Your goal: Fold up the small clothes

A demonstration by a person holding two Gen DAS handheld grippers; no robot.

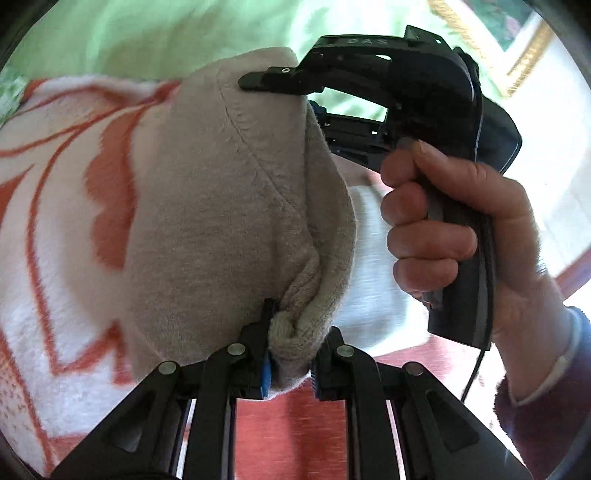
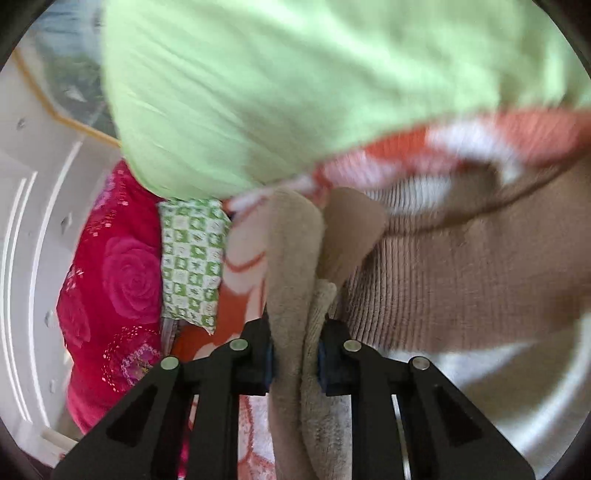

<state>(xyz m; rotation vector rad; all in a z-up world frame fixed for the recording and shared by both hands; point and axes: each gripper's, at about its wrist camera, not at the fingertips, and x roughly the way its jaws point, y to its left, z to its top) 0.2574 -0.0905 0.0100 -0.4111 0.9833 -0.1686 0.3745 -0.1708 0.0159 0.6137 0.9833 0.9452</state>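
A beige knit garment (image 1: 221, 206) hangs stretched between both grippers above a white and orange patterned blanket (image 1: 48, 206). My left gripper (image 1: 290, 354) is shut on a bunched corner of it at the bottom of the left wrist view. The right gripper (image 1: 258, 81), held by a hand (image 1: 454, 229), pinches its far edge at the top. In the right wrist view my right gripper (image 2: 295, 354) is shut on a doubled beige fold (image 2: 295, 258), with the ribbed beige body (image 2: 461, 266) spread to the right.
A light green duvet (image 2: 295, 81) lies beyond the blanket. A red rose-patterned cushion (image 2: 118, 288) and a green checked pillow (image 2: 192, 258) sit at the left by a white panelled wall (image 2: 33, 258). A gold-framed picture (image 1: 517, 33) hangs at the upper right.
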